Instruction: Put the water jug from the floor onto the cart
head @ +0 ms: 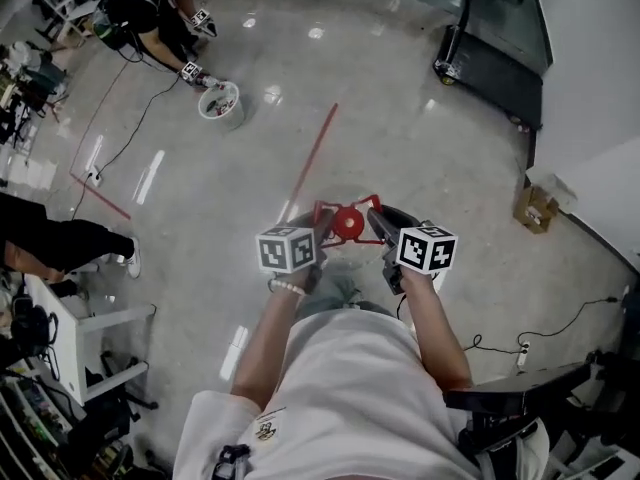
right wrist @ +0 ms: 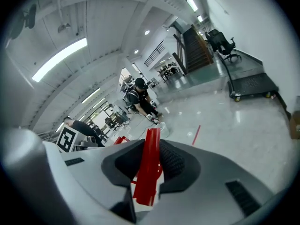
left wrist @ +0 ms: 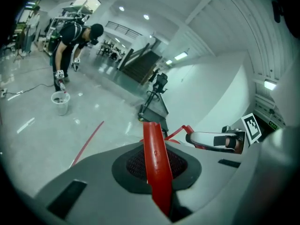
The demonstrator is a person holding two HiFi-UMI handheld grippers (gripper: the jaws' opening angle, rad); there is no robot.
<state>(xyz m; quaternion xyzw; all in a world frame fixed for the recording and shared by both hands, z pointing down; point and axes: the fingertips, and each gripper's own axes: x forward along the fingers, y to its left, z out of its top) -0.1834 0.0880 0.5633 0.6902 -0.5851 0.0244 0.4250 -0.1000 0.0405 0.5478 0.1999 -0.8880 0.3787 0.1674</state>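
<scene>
The water jug's red cap and handle loops hang between my two grippers in the head view. Its pale body is mostly hidden behind my forearms and chest. My left gripper is shut on one red handle strip, which runs straight through its jaws. On the other red strip my right gripper is likewise shut. The black flat cart stands far ahead to the right by the wall, also seen in the gripper views.
Another person bends over a white bucket at the far left. A red tape line runs across the floor ahead. A cardboard box sits by the right wall, cables and a power strip lie right, and a white shelf stands left.
</scene>
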